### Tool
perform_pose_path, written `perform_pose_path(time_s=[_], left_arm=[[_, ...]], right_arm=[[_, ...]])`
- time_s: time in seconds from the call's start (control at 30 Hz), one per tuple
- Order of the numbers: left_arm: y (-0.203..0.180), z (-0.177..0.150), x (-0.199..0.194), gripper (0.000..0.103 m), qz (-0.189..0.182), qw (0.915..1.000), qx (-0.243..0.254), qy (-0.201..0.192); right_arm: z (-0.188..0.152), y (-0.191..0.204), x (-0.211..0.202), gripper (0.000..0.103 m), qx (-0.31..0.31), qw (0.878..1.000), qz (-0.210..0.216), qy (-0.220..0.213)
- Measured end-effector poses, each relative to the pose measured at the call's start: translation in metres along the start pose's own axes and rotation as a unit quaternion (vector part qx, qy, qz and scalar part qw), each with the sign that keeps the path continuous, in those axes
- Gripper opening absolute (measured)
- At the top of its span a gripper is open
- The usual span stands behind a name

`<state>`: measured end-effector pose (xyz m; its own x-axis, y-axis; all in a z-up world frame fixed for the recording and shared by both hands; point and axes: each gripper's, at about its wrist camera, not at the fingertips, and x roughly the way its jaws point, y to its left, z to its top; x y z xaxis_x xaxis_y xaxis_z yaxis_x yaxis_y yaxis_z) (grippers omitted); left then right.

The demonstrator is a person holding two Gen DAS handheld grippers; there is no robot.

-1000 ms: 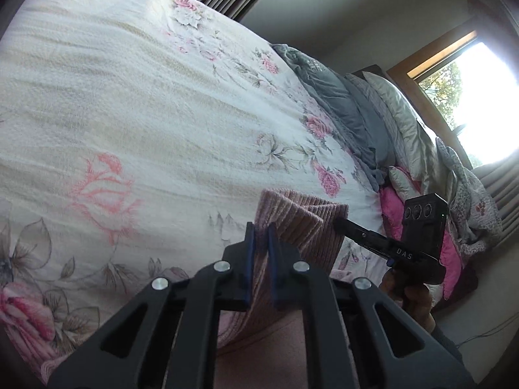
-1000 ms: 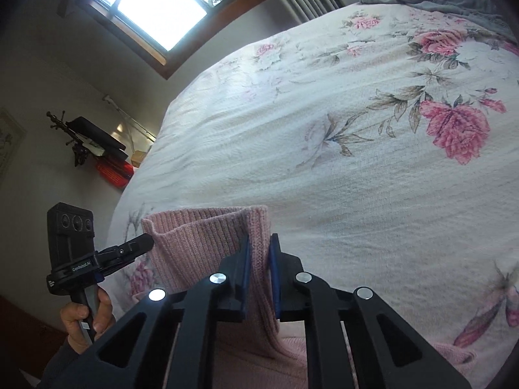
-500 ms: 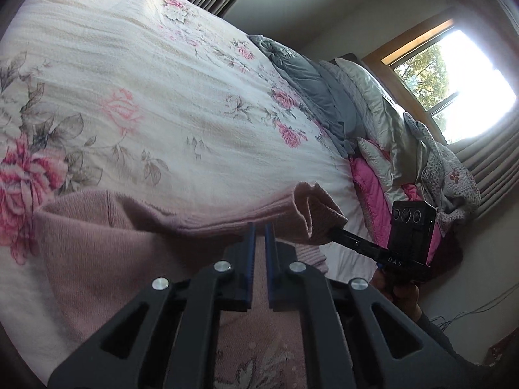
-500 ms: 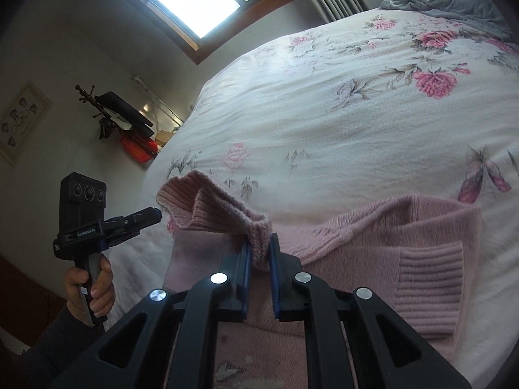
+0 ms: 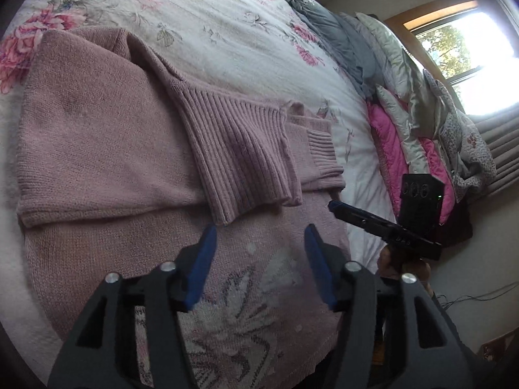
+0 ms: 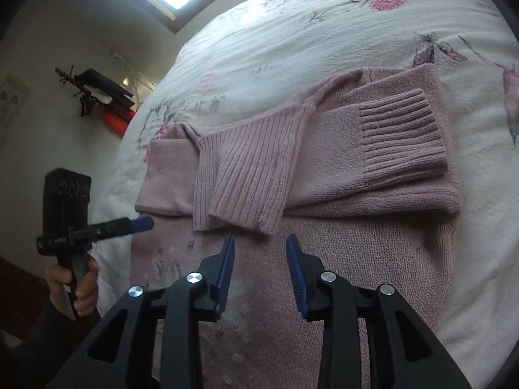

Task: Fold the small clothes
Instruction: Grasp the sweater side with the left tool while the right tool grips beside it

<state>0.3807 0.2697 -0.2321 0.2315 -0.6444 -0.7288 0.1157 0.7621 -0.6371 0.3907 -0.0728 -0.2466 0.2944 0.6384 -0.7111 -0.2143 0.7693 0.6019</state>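
Observation:
A pink knit sweater (image 5: 107, 149) (image 6: 356, 246) lies flat on the floral bedspread (image 5: 207, 22) (image 6: 292, 32), its top part folded down over the body. The ribbed collar (image 5: 240, 162) (image 6: 249, 175) rests in the middle, just beyond both grippers, and a ribbed sleeve cuff (image 6: 402, 136) lies to the right of it. My left gripper (image 5: 259, 236) hovers open above the sweater, just short of the collar's edge. My right gripper (image 6: 261, 243) is open too, with nothing between its fingers. Each gripper also shows in the other's view: the right gripper (image 5: 337, 209) and the left gripper (image 6: 144, 223), each held by a hand.
Grey and pink pillows and blankets (image 5: 399, 107) are piled at the bed's head under a bright window (image 5: 470, 42). A wall shelf with dark and red items (image 6: 107, 97) hangs beyond the bed's far side. A floral pattern (image 5: 246, 321) marks the sweater's near part.
Both grippers have let go of the collar and opened. The collar and upper part, held up before, now lie folded flat on the sweater's body.

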Motion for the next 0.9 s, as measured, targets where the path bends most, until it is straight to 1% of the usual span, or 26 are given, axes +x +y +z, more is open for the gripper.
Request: perform_pose_path(time_s=[0.03, 0.07, 0.1, 0.13, 0.23, 0.3, 0.33, 0.37, 0.4, 0.43, 0.47, 0.53, 0.57, 0.6, 0.63, 0.7, 0.77, 0.8, 0.9], left_arm=[[0.002, 0.002, 0.006, 0.070, 0.012, 0.9999, -0.010, 0.004], [0.005, 0.004, 0.013, 0.071, 0.015, 0.9996, -0.022, 0.011], [0.008, 0.006, 0.021, 0.071, 0.011, 0.9990, -0.038, 0.021], [0.012, 0.008, 0.029, 0.072, 0.007, 0.9979, -0.055, 0.035], [0.021, 0.008, 0.049, 0.072, 0.023, 0.9935, -0.096, 0.058], [0.031, 0.010, 0.055, 0.068, 0.011, 0.9904, -0.127, 0.055], [0.037, 0.010, 0.056, 0.057, 0.004, 0.9883, -0.145, 0.047], [0.043, 0.010, 0.056, 0.035, -0.001, 0.9857, -0.163, 0.042], [0.049, 0.011, 0.058, 0.019, -0.008, 0.9829, -0.179, 0.042], [0.054, 0.011, 0.061, 0.006, -0.010, 0.9808, -0.189, 0.045], [0.056, 0.010, 0.063, 0.005, -0.007, 0.9804, -0.191, 0.046], [0.057, 0.012, 0.064, 0.004, -0.001, 0.9823, -0.181, 0.049], [0.057, 0.012, 0.062, 0.004, 0.001, 0.9833, -0.177, 0.045], [0.056, 0.013, 0.059, 0.004, 0.004, 0.9843, -0.173, 0.037], [0.054, 0.014, 0.052, 0.004, 0.007, 0.9857, -0.166, 0.026], [0.049, 0.016, 0.032, 0.003, -0.001, 0.9882, -0.153, 0.001], [0.046, 0.015, 0.012, 0.003, 0.000, 0.9901, -0.139, -0.017], [0.049, 0.014, 0.007, 0.003, 0.003, 0.9898, -0.141, -0.017], [0.062, 0.014, 0.016, 0.003, 0.039, 0.9879, -0.150, 0.006]], right_arm=[[0.005, -0.004, -0.001, 0.034, 0.018, 1.000, 0.011, -0.005], [0.012, -0.007, 0.000, 0.035, 0.037, 0.999, 0.025, -0.004], [0.017, -0.009, 0.003, 0.035, 0.052, 0.998, 0.035, -0.003], [0.022, -0.010, 0.007, 0.035, 0.060, 0.998, 0.033, -0.003], [0.030, -0.011, 0.026, 0.035, 0.069, 0.997, 0.019, 0.017], [0.032, -0.013, 0.040, 0.035, 0.075, 0.997, 0.016, 0.030], [0.032, -0.014, 0.045, 0.035, 0.078, 0.996, 0.015, 0.035], [0.031, -0.015, 0.050, 0.035, 0.082, 0.996, 0.013, 0.039], [0.031, -0.016, 0.053, 0.033, 0.086, 0.995, 0.012, 0.043], [0.029, -0.018, 0.057, 0.033, 0.088, 0.995, 0.011, 0.048], [0.028, -0.019, 0.060, 0.031, 0.088, 0.995, 0.012, 0.051], [0.025, -0.016, 0.062, 0.023, 0.081, 0.995, 0.016, 0.058], [0.024, -0.015, 0.062, 0.016, 0.075, 0.995, 0.013, 0.057], [0.023, -0.013, 0.059, 0.012, 0.070, 0.996, 0.011, 0.052], [0.023, -0.012, 0.054, 0.012, 0.068, 0.997, 0.011, 0.044], [0.022, -0.011, 0.042, 0.010, 0.069, 0.997, 0.023, 0.029], [0.019, -0.011, 0.035, 0.010, 0.071, 0.997, 0.035, 0.023], [0.017, -0.013, 0.037, 0.010, 0.072, 0.996, 0.035, 0.027], [0.006, -0.021, 0.060, 0.010, 0.075, 0.995, 0.011, 0.058]])
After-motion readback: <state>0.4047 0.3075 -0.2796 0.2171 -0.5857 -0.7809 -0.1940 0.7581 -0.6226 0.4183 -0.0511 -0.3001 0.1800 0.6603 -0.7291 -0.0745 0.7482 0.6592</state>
